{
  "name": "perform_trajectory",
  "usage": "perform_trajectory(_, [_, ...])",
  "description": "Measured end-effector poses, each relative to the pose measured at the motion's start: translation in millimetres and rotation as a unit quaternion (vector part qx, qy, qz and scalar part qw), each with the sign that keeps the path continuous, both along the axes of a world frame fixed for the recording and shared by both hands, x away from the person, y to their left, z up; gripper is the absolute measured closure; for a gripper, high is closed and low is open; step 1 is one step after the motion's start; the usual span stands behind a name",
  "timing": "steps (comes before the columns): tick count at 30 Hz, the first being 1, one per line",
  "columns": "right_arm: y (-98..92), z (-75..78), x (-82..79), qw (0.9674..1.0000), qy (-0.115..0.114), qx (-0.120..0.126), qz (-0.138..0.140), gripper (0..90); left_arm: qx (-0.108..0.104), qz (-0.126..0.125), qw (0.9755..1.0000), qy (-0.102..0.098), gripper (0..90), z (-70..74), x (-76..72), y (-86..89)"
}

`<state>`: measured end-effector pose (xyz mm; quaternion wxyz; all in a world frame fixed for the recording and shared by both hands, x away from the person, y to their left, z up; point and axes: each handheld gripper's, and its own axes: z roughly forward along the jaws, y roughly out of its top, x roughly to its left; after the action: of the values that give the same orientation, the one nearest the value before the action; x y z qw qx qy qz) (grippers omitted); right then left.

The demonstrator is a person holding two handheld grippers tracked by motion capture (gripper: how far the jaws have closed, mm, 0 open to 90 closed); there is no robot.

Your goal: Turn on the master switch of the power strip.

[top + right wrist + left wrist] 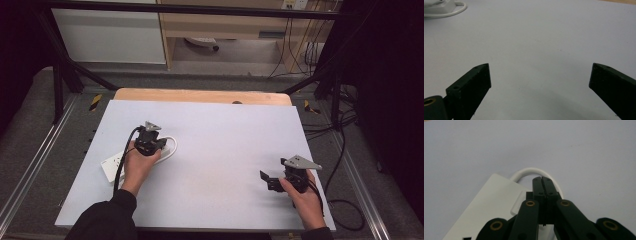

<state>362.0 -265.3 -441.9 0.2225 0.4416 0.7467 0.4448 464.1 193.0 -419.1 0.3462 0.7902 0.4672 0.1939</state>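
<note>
Black jaws of the left gripper (542, 178) sit clenched together, empty, over a white power strip (114, 163) at nine o'clock on the table (225, 150); its cord (530, 170) loops ahead. Right gripper (540, 77) waits released at four o'clock. Judging by this, grasping hasn't begun; next, the left jaws must spread.

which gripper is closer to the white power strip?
Left. The left gripper, jaws shut, is right over the white power strip near its looped cord; the right gripper, open, sits far across the table.
</note>
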Motion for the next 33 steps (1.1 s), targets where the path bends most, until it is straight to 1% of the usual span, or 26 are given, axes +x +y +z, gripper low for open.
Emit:
perform_trajectory(2, [0.2, 0.2, -0.1, 1.0, 0.0, 0.002, 0.0, 4.2, -0.001, -0.001, 1.0, -0.006, 90.0, 0.7, -0.5, 0.2])
perform_trajectory(7, [0.1, 0.1, 0.0, 1.0, 0.0, 0.0, 0.0, 4.2, -0.015, -0.001, 0.9997, -0.019, 90.0, 3.1, -1.4, 1.1])
perform_trajectory(12, [0.0, 0.1, -0.1, 1.0, 0.0, 0.001, -0.001, 4.2, -0.023, -0.003, 0.9993, -0.031, 90.0, 4.2, -2.1, 1.5])
perform_trajectory(15, [0.0, 0.0, 0.1, 1.0, -0.001, 0.0, 0.0, 4.2, -0.023, -0.003, 0.9993, -0.028, 90.0, 3.6, -2.8, 1.4])
perform_trajectory(16, [0.1, 0.0, 0.1, 1.0, -0.001, 0.0, 0.0, 4.2, -0.023, -0.003, 0.9992, -0.031, 90.0, 3.3, -2.5, 1.7])
perform_trajectory(22, [0.0, 0.0, 0.1, 1.0, 0.0, 0.0, -0.001, 4.2, -0.03, 0.0, 0.9989, -0.036, 90.0, 3.2, -3.2, 2.2])
perform_trajectory(24, [0.0, -0.1, 0.2, 1.0, 0.0, 0.0, -0.001, 4.2, -0.022, 0.004, 0.9988, -0.043, 82.3, 3.4, -3.4, 1.1])
perform_trajectory(26, [0.1, -0.2, 0.1, 1.0, 0.001, -0.001, 0.0, 4.2, -0.022, 0.006, 0.9985, -0.049, 77.1, 4.2, -3.9, 0.5])
perform_trajectory(30, [-0.1, 0.0, 0.1, 1.0, 0.0, 0.0, -0.001, 4.2, -0.035, 0.012, 0.9973, -0.063, 60.7, 6.0, -4.4, -0.3])
perform_trajectory(33, [0.0, -0.1, 0.1, 1.0, 0.0, -0.001, -0.001, 4.2, -0.05, 0.008, 0.9965, -0.067, 52.6, 7.1, -4.5, -0.7])
